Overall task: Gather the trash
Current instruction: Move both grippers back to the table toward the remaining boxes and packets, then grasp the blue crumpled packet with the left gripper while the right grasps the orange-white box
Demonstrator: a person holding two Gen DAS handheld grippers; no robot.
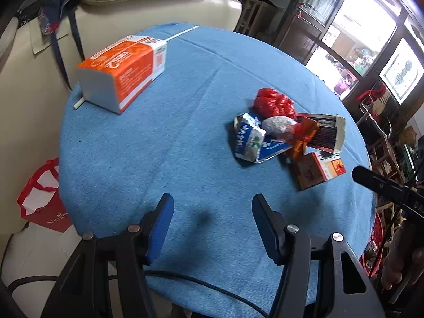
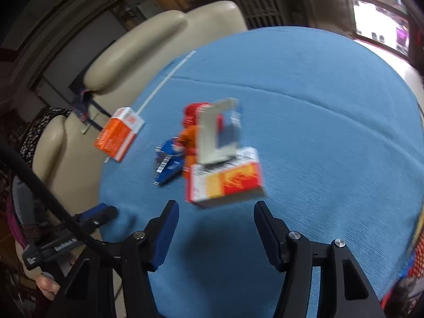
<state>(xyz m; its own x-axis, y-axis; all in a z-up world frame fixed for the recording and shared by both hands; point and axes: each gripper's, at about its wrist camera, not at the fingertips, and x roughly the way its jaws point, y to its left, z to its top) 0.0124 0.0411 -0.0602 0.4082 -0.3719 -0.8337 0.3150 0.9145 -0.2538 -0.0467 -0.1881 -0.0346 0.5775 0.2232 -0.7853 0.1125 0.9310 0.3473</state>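
**Over a blue tabletop, two empty claws face a tangled heap of trash**

Near the tabletop's right edge, seen from the left wrist, the trash lies heaped: a red crumpled bag [image 1: 275, 103], a blue-and-white wrapper [image 1: 250, 137], a dark opened carton [image 1: 324, 132] and a small orange-yellow box [image 1: 319, 171], overlapping one another. An orange-and-white carton [image 1: 124, 71] sits apart by the far left edge. The left claw [image 1: 212, 228] and right claw [image 2: 216, 232] both hover moderately wide, holding nothing. Pieces overlap, so a pinch could drag neighbours along or nudge the small box, likely light, off the near edge.
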